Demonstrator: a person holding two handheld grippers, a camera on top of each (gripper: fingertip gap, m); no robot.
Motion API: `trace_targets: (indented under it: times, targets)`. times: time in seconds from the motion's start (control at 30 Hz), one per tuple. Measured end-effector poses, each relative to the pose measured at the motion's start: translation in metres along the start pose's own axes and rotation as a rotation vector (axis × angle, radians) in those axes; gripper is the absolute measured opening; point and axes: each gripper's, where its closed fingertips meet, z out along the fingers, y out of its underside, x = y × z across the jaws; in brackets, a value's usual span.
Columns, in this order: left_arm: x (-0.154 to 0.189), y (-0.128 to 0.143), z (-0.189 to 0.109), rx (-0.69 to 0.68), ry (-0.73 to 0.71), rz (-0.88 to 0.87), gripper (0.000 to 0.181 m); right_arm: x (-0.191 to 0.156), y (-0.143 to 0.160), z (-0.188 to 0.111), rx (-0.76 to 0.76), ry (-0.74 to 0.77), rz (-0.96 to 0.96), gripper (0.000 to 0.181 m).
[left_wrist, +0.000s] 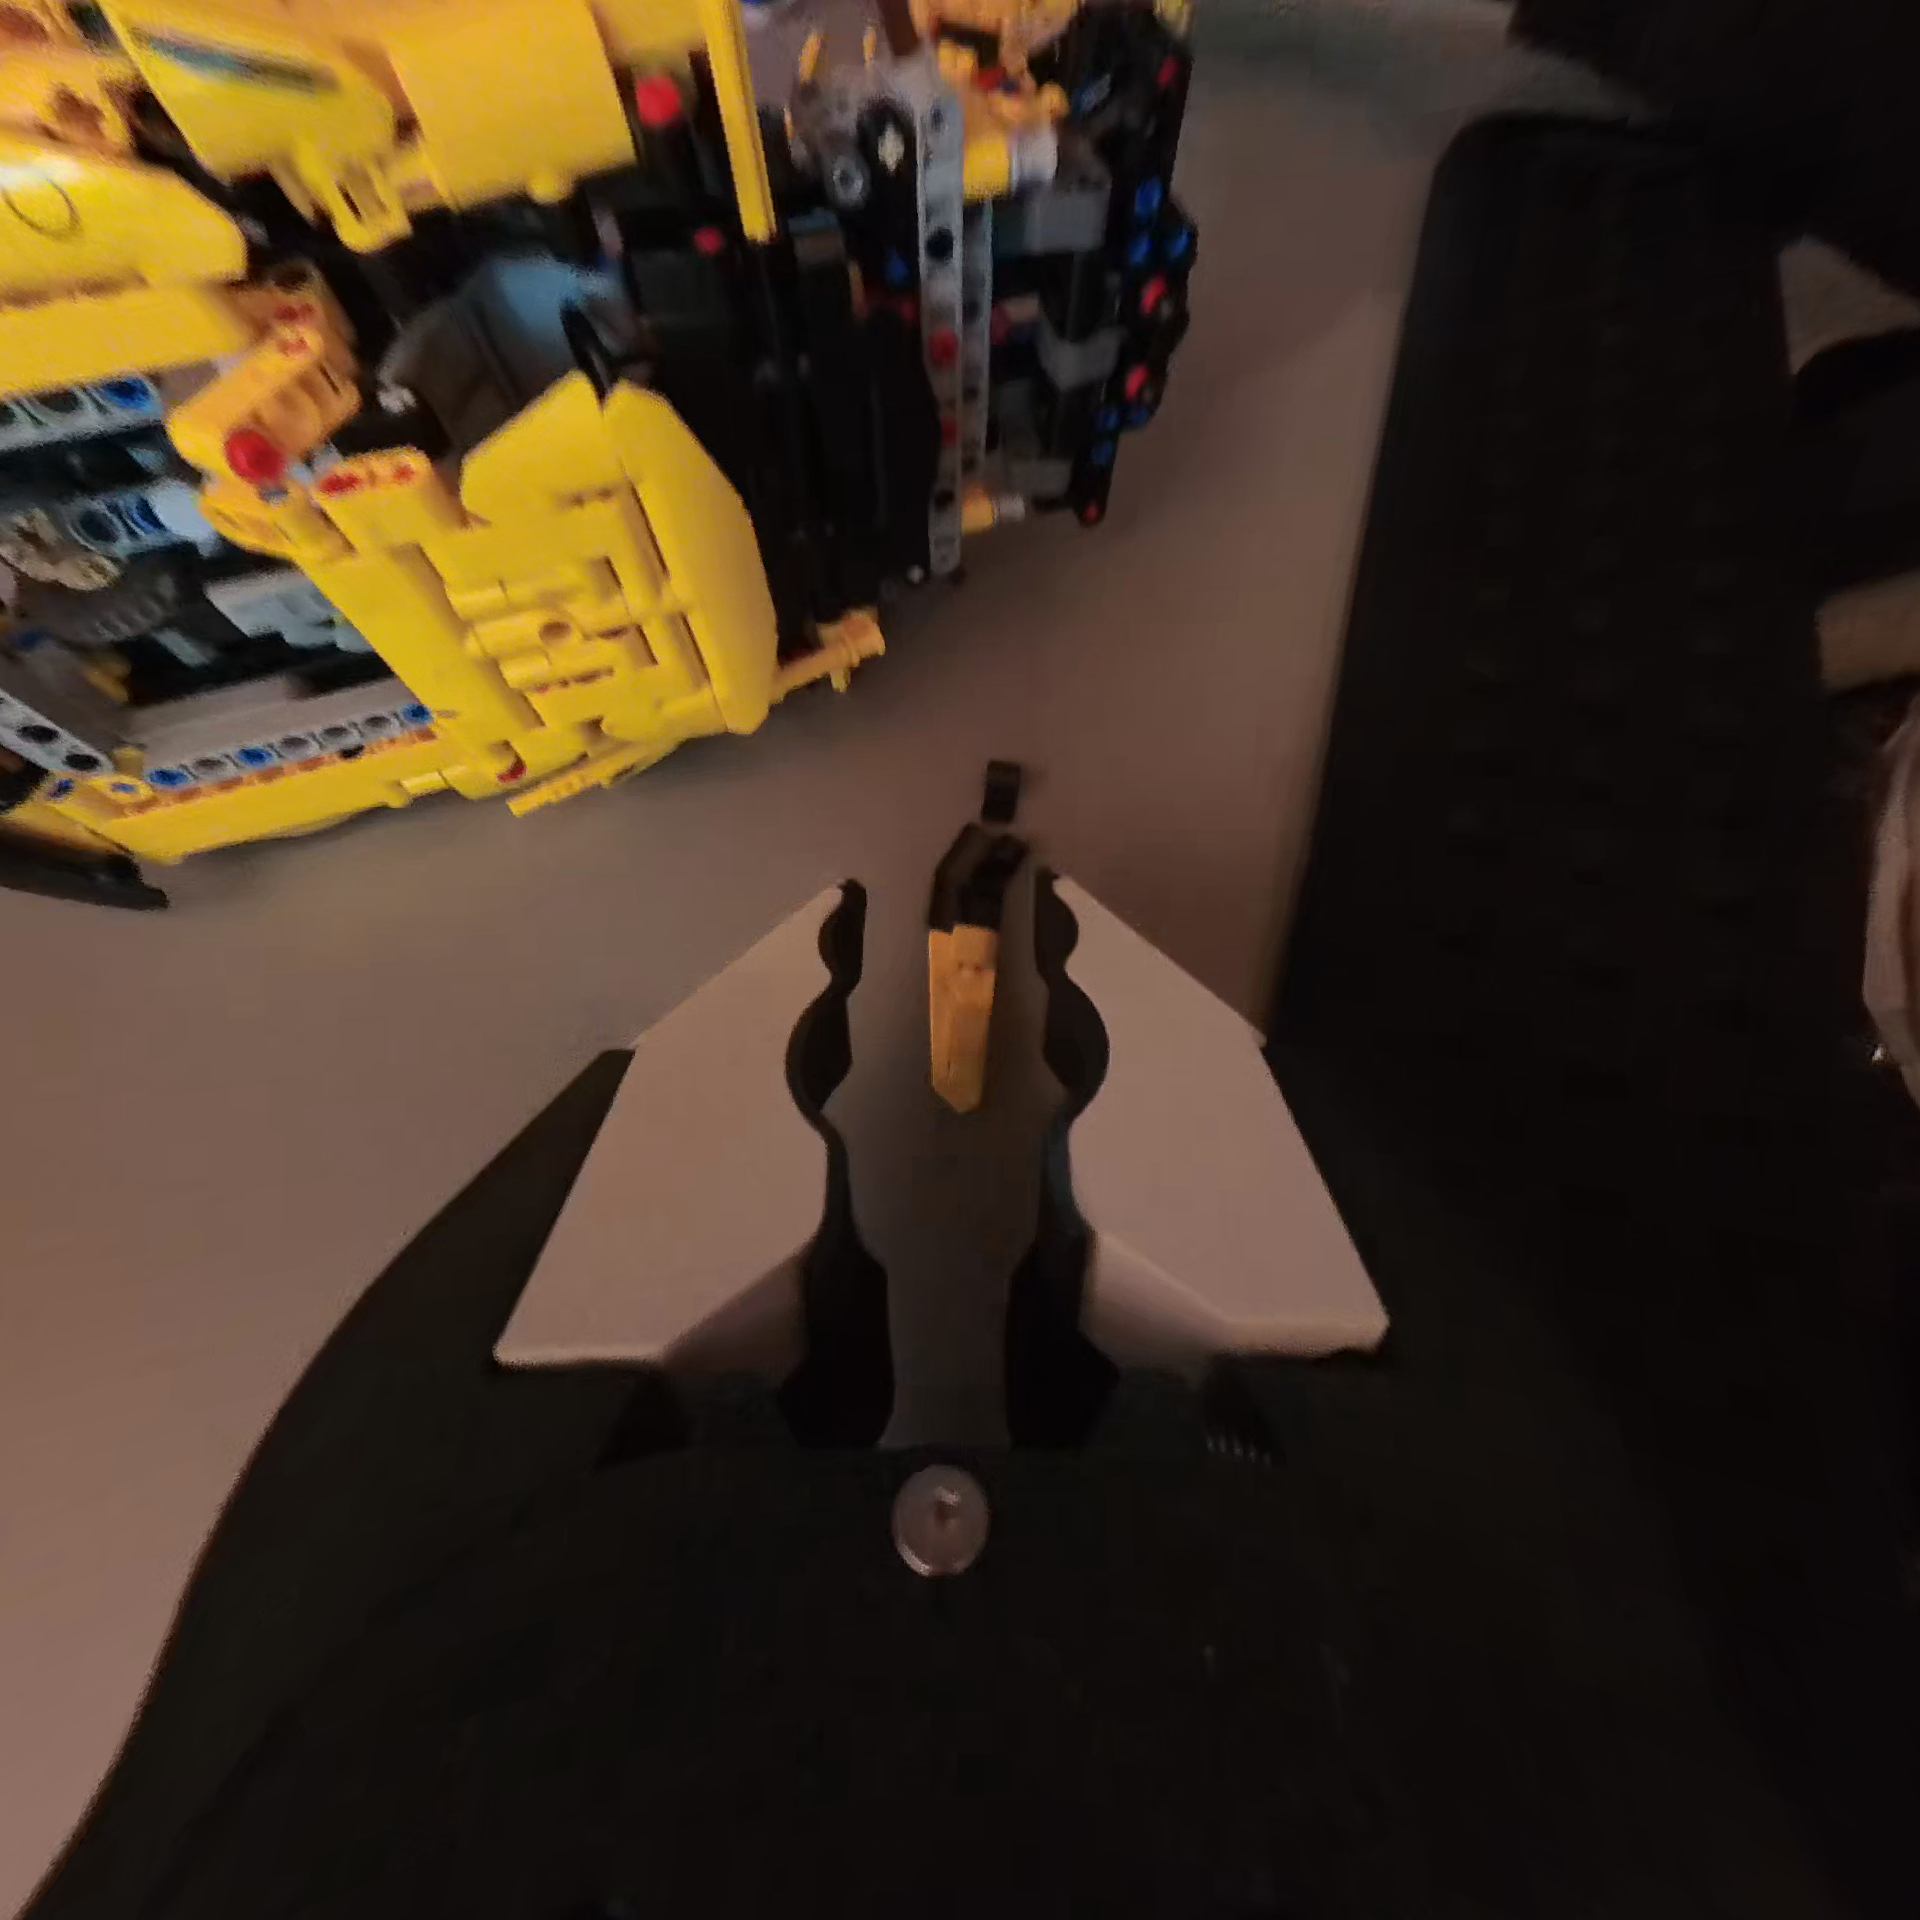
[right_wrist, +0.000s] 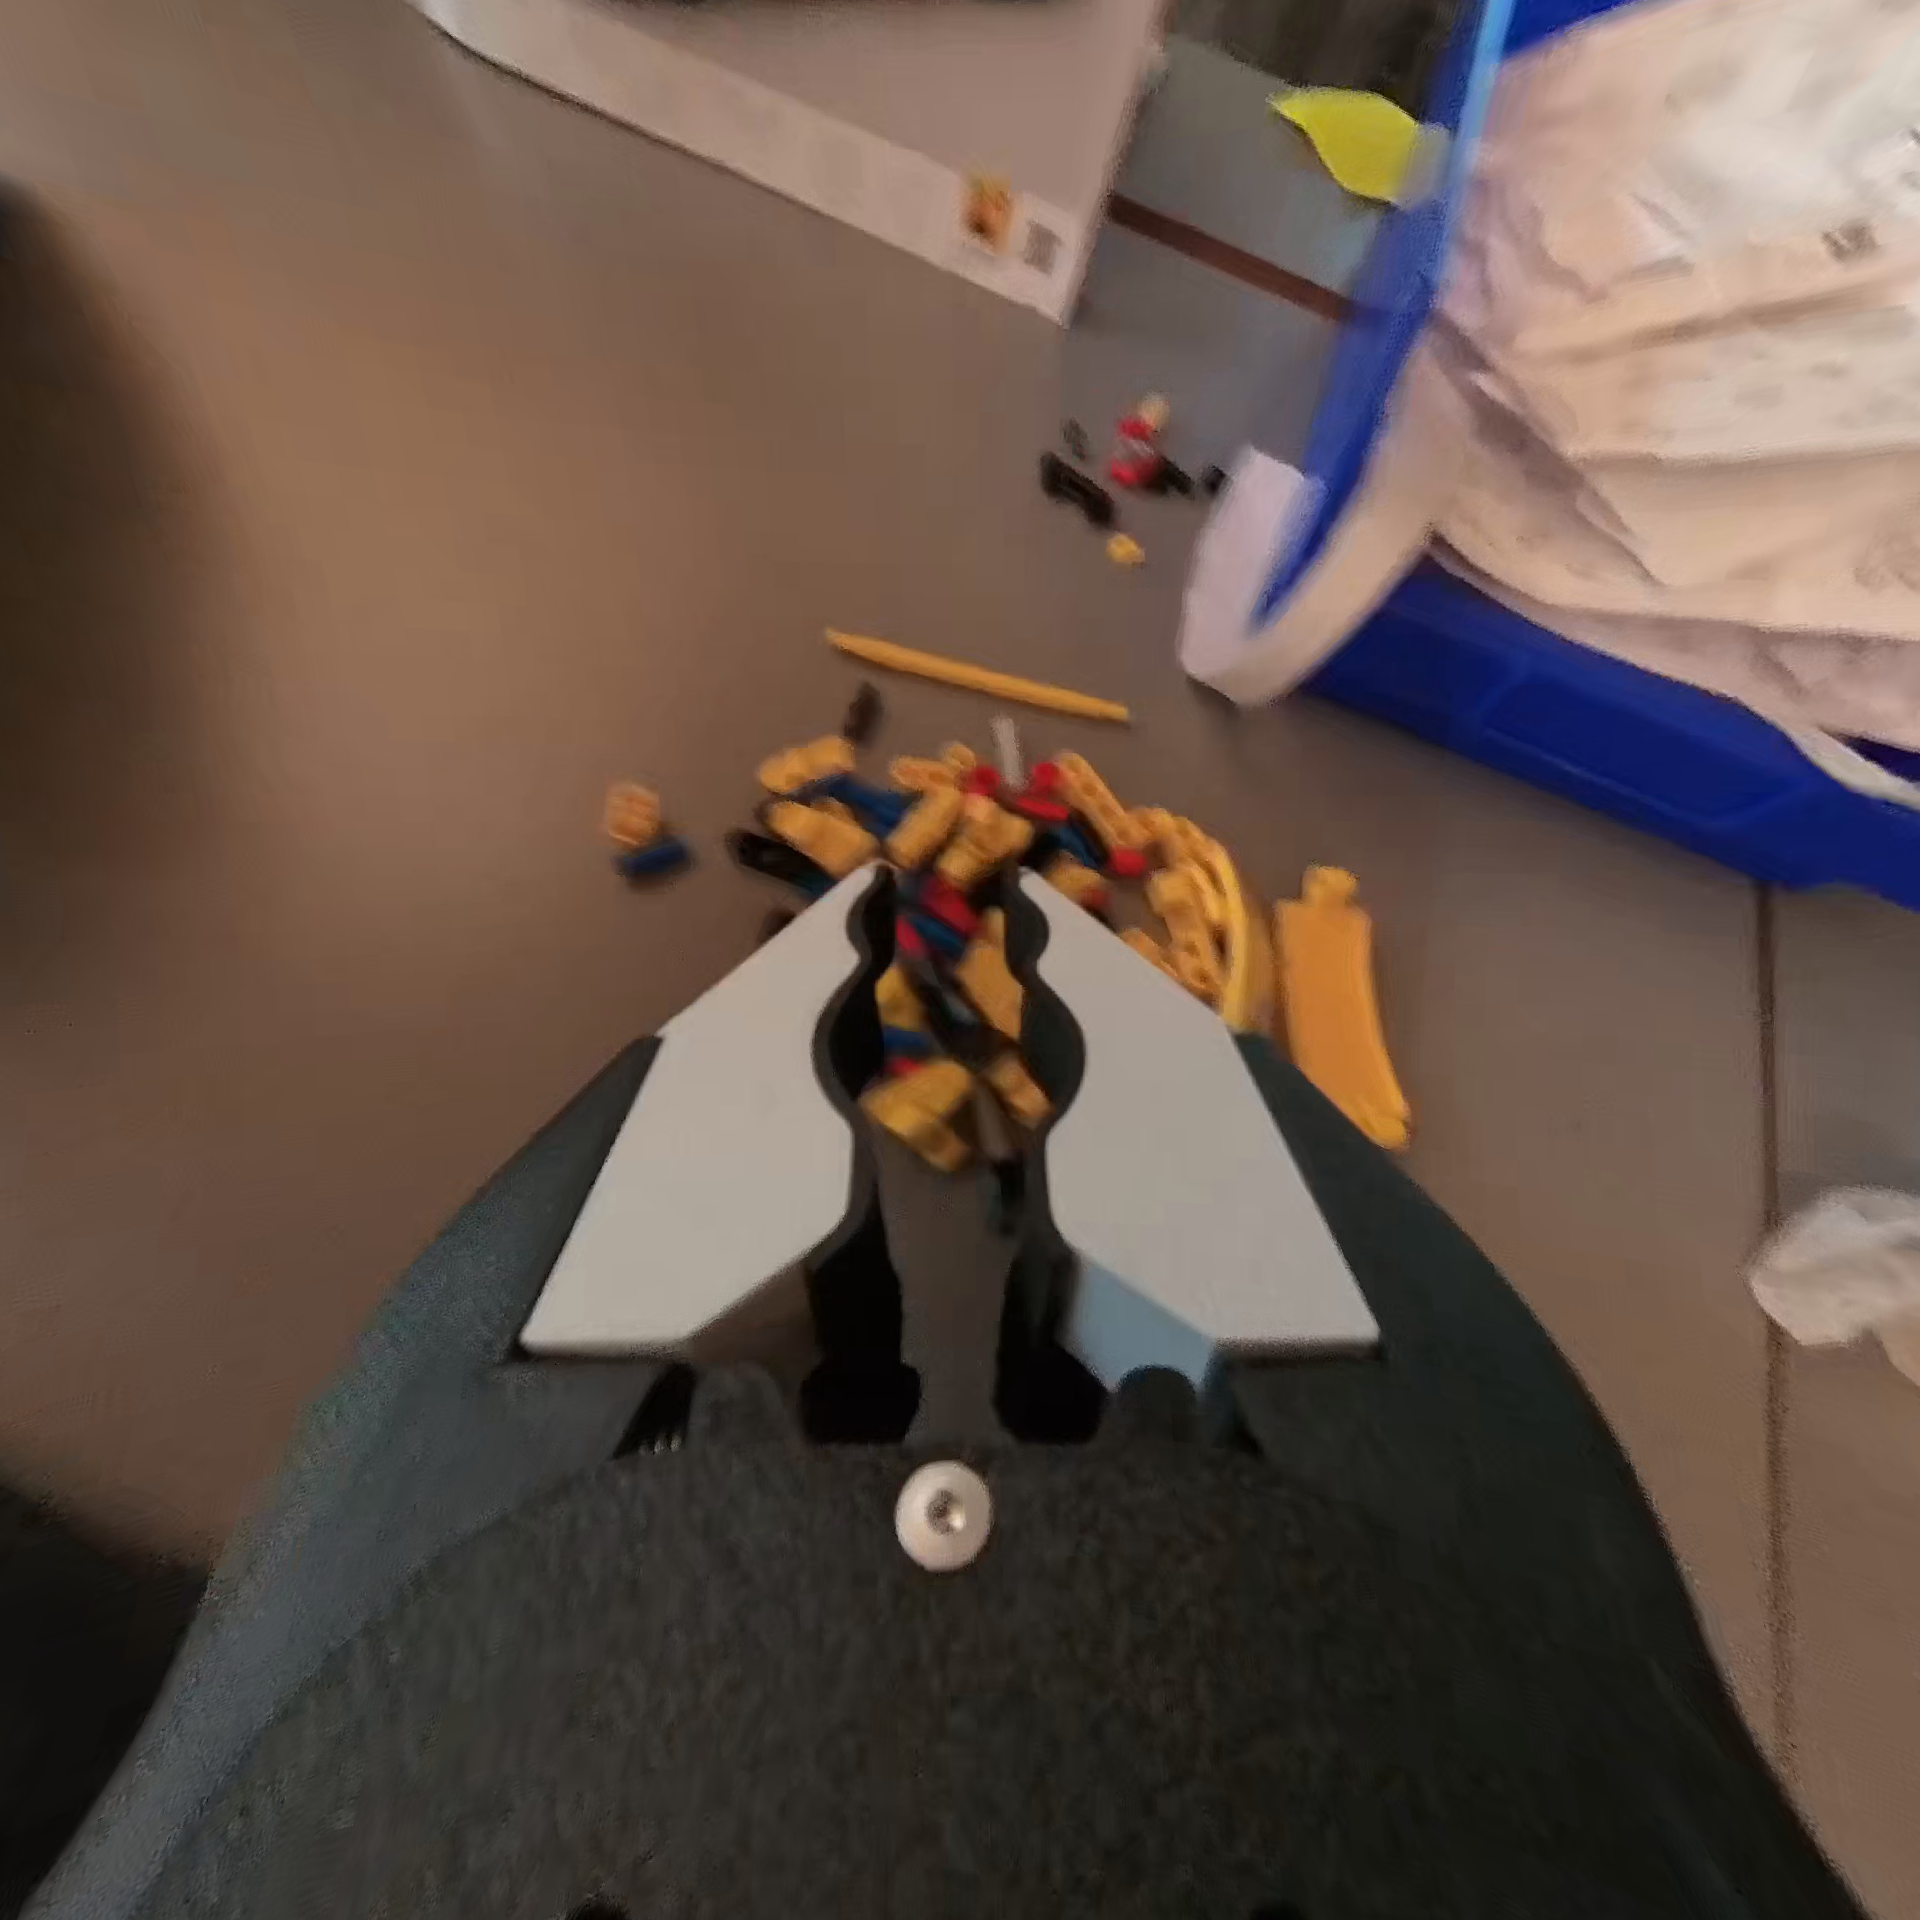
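Observation:
My left gripper (left_wrist: 951, 888) is open above the grey table (left_wrist: 312, 1091). A small yellow-and-black brick piece (left_wrist: 961, 997) shows between its fingers, closer to the right pad; the left pad is clear of it. A tiny black piece (left_wrist: 1003, 779) lies just past the tips. A large yellow and black brick-built vehicle model (left_wrist: 540, 582) stands ahead to the left. My right gripper (right_wrist: 951, 878) is open and empty, low over a pile of loose yellow, red and blue brick pieces (right_wrist: 987, 821), which shows between its fingers. The right wrist view is blurred.
A black mat (left_wrist: 1558, 727) runs along the table's right edge. Past the pile lie a thin yellow rod (right_wrist: 977, 675), a curved yellow panel (right_wrist: 1340, 997) and a few red and black pieces (right_wrist: 1132, 468). A blue bin (right_wrist: 1558, 717) of plastic bags stands right; a flat white box (right_wrist: 883, 156) behind. My hands' fingertips stand some 35 centimetres from each other.

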Motion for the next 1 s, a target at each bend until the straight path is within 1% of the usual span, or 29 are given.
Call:
trace_targets:
  times: [0.03, 0.07, 0.13, 0.17, 0.2, 0.27, 0.3, 0.33, 0.37, 0.43, 0.47, 0.53, 0.57, 0.63, 0.7, 0.83, 0.9, 1.0]
  targets:
    - [-0.001, 0.007, 0.001, -0.029, -0.001, 0.002, 0.032, -0.020, -0.015, -0.005, 0.040, -0.089, 0.006, 0.022]
    - [-0.001, 0.012, 0.003, -0.061, -0.004, 0.005, 0.032, -0.051, -0.032, -0.012, 0.086, -0.216, 0.004, 0.024]
    - [0.001, 0.019, 0.006, -0.111, 0.006, 0.019, 0.031, -0.134, -0.060, -0.035, 0.152, -0.527, -0.067, 0.024]
    - [0.005, 0.019, 0.007, -0.109, 0.025, 0.030, 0.022, -0.178, -0.067, -0.048, 0.165, -0.676, -0.127, 0.026]
    - [0.007, 0.019, 0.007, -0.110, 0.032, 0.042, 0.015, -0.217, -0.072, -0.060, 0.180, -0.793, -0.183, 0.026]
    - [0.006, 0.019, 0.007, -0.109, 0.021, 0.053, 0.014, -0.280, -0.077, -0.066, 0.176, -0.897, -0.221, 0.025]
    - [0.004, 0.020, 0.006, -0.109, 0.002, 0.063, 0.014, -0.305, -0.076, -0.064, 0.147, -0.910, -0.226, 0.025]
    - [0.000, 0.021, 0.004, -0.114, -0.024, 0.082, 0.013, -0.325, -0.075, -0.057, 0.120, -0.894, -0.216, 0.025]
    - [-0.002, 0.021, 0.001, -0.118, -0.042, 0.104, 0.013, -0.337, -0.070, -0.045, 0.088, -0.839, -0.224, 0.025]
    - [-0.004, 0.019, -0.008, -0.082, -0.056, 0.144, 0.013, -0.334, -0.058, -0.009, 0.036, -0.614, -0.254, 0.025]
    - [-0.006, 0.018, -0.013, -0.054, -0.062, 0.154, 0.013, -0.330, -0.052, 0.005, 0.019, -0.530, -0.271, 0.023]
    - [-0.007, 0.015, -0.022, -0.001, -0.062, 0.157, 0.013, -0.323, -0.039, 0.021, -0.052, -0.438, -0.288, 0.025]
    - [-0.007, 0.014, -0.025, 0.020, -0.055, 0.147, 0.013, -0.320, -0.039, 0.025, -0.066, -0.404, -0.288, 0.025]
    - [-0.006, 0.010, -0.027, 0.047, -0.047, 0.127, 0.013, -0.320, -0.046, 0.029, -0.046, -0.385, -0.258, 0.022]
    - [-0.005, 0.007, -0.027, 0.059, -0.044, 0.126, 0.013, -0.322, -0.044, 0.033, -0.093, -0.385, -0.233, 0.032]
    - [-0.005, 0.009, -0.025, 0.046, -0.055, 0.137, 0.013, -0.320, -0.037, 0.039, -0.150, -0.324, -0.312, 0.035]
    - [-0.007, 0.011, -0.024, 0.037, -0.065, 0.136, 0.013, -0.325, -0.040, 0.033, -0.142, -0.334, -0.318, 0.027]
    - [-0.006, 0.012, -0.023, 0.028, -0.060, 0.130, 0.013, -0.333, -0.039, 0.030, -0.151, -0.346, -0.289, 0.028]
